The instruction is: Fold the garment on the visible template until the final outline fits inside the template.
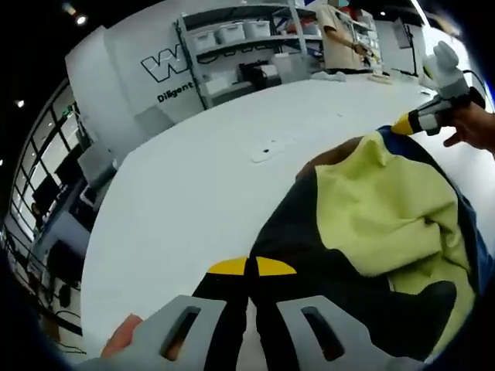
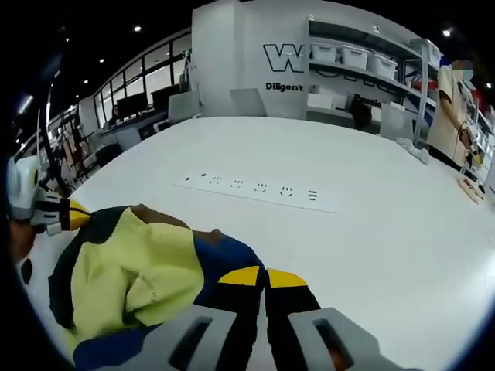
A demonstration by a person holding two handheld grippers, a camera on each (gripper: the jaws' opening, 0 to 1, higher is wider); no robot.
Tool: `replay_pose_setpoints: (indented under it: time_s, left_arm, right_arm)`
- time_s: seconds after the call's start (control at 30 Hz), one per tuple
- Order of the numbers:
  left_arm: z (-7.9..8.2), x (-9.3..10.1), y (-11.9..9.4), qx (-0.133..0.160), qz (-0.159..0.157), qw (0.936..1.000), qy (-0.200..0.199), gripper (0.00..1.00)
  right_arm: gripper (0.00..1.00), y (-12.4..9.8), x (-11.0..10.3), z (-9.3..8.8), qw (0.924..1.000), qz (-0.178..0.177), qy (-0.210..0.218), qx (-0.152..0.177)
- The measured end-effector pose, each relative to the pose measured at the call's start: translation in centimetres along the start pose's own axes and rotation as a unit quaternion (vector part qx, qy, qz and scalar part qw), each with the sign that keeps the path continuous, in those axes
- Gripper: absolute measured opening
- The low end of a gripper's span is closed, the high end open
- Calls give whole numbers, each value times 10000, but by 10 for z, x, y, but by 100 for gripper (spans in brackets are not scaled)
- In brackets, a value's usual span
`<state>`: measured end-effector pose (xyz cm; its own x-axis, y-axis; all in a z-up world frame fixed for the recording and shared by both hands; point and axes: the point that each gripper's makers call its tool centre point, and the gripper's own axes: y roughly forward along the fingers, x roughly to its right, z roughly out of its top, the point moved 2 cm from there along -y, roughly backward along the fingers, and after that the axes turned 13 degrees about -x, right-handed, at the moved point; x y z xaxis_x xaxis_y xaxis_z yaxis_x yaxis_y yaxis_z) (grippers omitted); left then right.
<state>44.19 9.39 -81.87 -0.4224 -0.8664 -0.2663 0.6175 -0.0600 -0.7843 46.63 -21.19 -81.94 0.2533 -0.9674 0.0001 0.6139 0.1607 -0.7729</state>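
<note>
A crumpled garment (image 1: pixel 371 209) in navy and pale yellow lies on the white table (image 1: pixel 193 201). My left gripper (image 1: pixel 251 267) is shut, its yellow tips pinching a dark edge of the cloth. In the left gripper view the right gripper (image 1: pixel 406 125) grips the garment's far corner at the upper right, with a hand behind it. In the right gripper view the garment (image 2: pixel 131 270) lies at the lower left. My right gripper (image 2: pixel 264 276) is shut on its navy edge. The left gripper (image 2: pixel 73 215) holds the opposite corner at the far left.
A flat white power strip (image 2: pixel 259 189) lies across the table (image 2: pixel 371 232) beyond the garment, seen also as the power strip (image 1: pixel 271 147). Shelves with bins (image 1: pixel 232 35) and a standing person (image 1: pixel 340 35) are at the back. A chair (image 2: pixel 247 100) stands at the far edge.
</note>
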Motion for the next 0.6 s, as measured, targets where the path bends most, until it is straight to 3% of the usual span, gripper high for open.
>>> replay_pose_setpoints:
  time_s: [0.27,0.37,0.6]
  left_arm:
    - [-2,-1,4,-52,100,9999,129,0]
    - [-5,4,8,-152,105,9994,279,0]
    - [-22,13,13,-400,46,9980,478,0]
  right_arm:
    - [0,1,8,-3,9996,-193,-179,-27]
    - [0,8,6,-14,9992,-109,-226,-301]
    - [0,13,5,-29,9975,-142,-371,-577]
